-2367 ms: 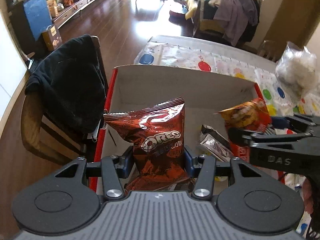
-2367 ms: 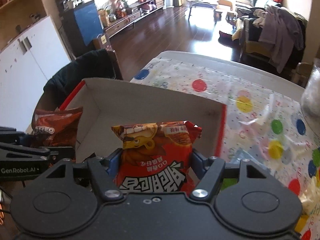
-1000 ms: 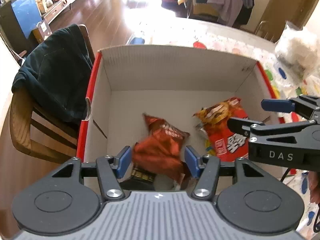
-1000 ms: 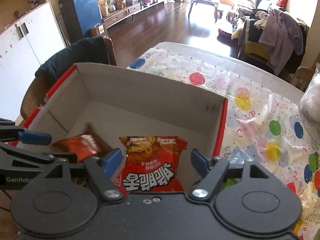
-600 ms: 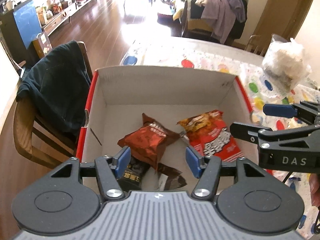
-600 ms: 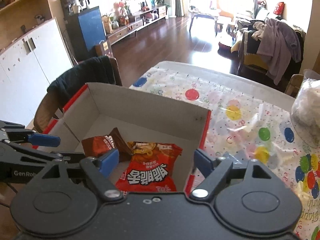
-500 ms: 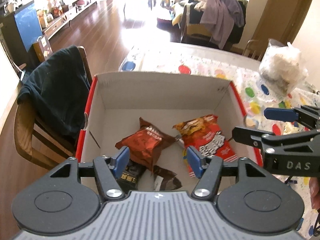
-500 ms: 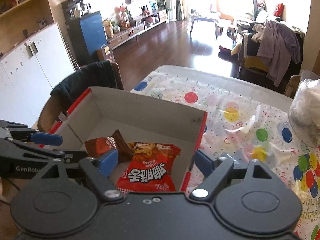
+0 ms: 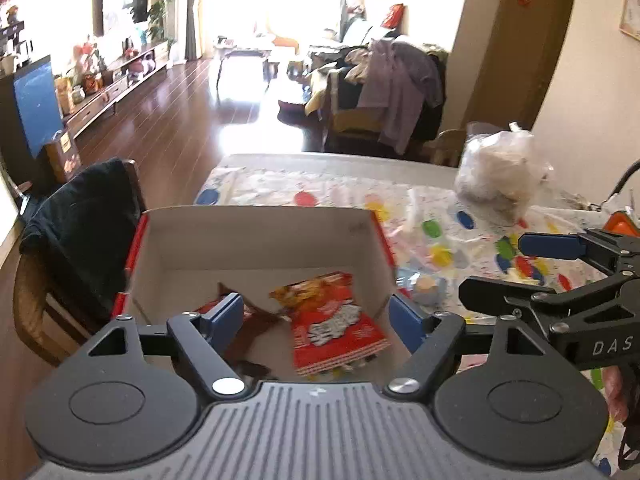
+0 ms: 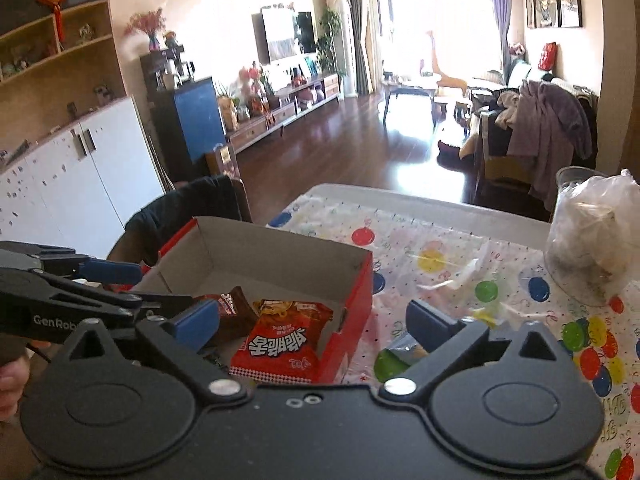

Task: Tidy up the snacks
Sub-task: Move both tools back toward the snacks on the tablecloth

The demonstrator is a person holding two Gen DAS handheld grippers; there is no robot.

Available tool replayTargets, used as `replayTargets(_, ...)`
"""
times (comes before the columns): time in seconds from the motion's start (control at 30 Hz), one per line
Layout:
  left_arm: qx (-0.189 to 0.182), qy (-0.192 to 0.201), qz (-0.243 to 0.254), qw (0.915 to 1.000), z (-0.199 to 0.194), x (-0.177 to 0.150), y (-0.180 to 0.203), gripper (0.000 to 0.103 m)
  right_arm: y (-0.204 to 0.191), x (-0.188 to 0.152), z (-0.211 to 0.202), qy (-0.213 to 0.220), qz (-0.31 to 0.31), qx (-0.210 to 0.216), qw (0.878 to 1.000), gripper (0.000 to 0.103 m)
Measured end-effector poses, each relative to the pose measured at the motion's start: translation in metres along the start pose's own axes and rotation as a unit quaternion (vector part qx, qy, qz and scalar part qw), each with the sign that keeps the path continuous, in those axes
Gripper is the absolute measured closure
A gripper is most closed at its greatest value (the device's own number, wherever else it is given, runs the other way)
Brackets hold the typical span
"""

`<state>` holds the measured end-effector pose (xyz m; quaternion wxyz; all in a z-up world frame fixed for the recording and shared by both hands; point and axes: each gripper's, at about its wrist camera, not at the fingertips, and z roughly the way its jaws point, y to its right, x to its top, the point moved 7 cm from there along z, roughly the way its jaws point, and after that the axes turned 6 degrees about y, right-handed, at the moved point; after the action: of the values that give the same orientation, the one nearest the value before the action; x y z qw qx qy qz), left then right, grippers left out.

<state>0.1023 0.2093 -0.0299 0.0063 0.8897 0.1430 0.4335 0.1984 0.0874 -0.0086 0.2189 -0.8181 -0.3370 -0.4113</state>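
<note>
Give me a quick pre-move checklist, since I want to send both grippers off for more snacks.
1. Left gripper empty, jaws just opened: ok.
2. Right gripper empty, jaws just opened wide: ok.
3. Red snack bag lying flat inside the cardboard box: ok.
4. Brown Oreo bag in the box beside it: ok.
5. Both grippers clear of the box walls: ok.
6. Next snack in view on the tablecloth: cannot tell.
</note>
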Motion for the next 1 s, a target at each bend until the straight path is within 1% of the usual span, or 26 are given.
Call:
replayTargets(0.33,-0.041,0.020,0.009,0.9989,-0.007,-0.018,0.057,0.018,0.033,-0.026,-0.047,0.026,0.013,0.009,1.000,0.000)
replayTargets(0.47,-0.053,0.017,0.011,0.9984,-0.002,-0.025,0.079,0.018,0.055,-0.038,-0.062,0.022,0.014,0.002,1.000,0.000)
replayTargets(0.57,-0.062,0.006,0.013,0.9980,0.005,-0.030,0.097,0.018,0.078,-0.047,-0.071,0.013,0.010,-0.004,1.000,0.000)
replayTargets(0.63,-0.076,-0.005,0.015,0.9970,0.011,-0.035,0.111,0.018,0.093,-0.054,-0.076,0.005,0.005,-0.015,1.000,0.000)
replayTargets(0.73,-0.080,-0.015,0.028,0.9962,0.019,-0.044,0.134,0.018,0.120,-0.065,-0.081,-0.007,0.006,-0.033,0.999,0.000)
replayTargets(0.9,-0.098,-0.036,0.050,0.9933,0.035,-0.058,0.175,0.018,0.172,-0.079,-0.080,-0.027,0.024,-0.066,0.997,0.000)
replayTargets(1.0,-0.110,-0.051,0.064,0.9905,0.045,-0.067,0.200,0.018,0.197,-0.089,-0.077,-0.040,0.038,-0.078,0.995,0.000)
